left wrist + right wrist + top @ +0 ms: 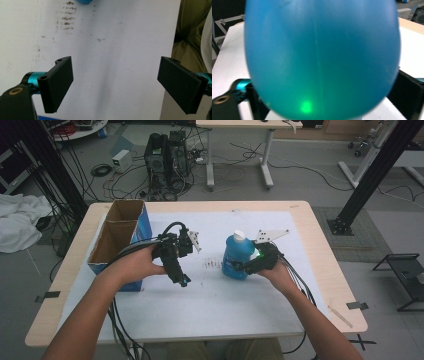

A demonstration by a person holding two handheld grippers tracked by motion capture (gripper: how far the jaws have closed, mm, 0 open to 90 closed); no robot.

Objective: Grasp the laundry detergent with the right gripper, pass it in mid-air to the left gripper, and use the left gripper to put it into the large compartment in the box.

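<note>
Room: a workshop with a grey floor, loose cables and computer boxes behind the wooden table (320,270).
Table top: a white sheet (210,300) covers most of it, with some brown smudges (212,264) in the middle.
Right gripper (240,267): it is low by the blue bottle (237,256). In the right gripper view the bottle sits between the two black jaws, one on each side of it. They look pressed on it, so I think it is being held.
Left gripper (183,281): it hangs over the white sheet with its jaws wide apart and nothing between them. In the left gripper view only the bare sheet lies under it.
Blue bottle: it stands upright near the middle of the table, with a white cap (239,236) on top.
Cardboard box (120,240): it is open, with blue sides, at the left of the table, just beside the left hand (142,265).
What could go wrong: the bottle is round and smooth. If the hold is weak, it could slip or tip over when lifted. The cables could also snag on it.
</note>
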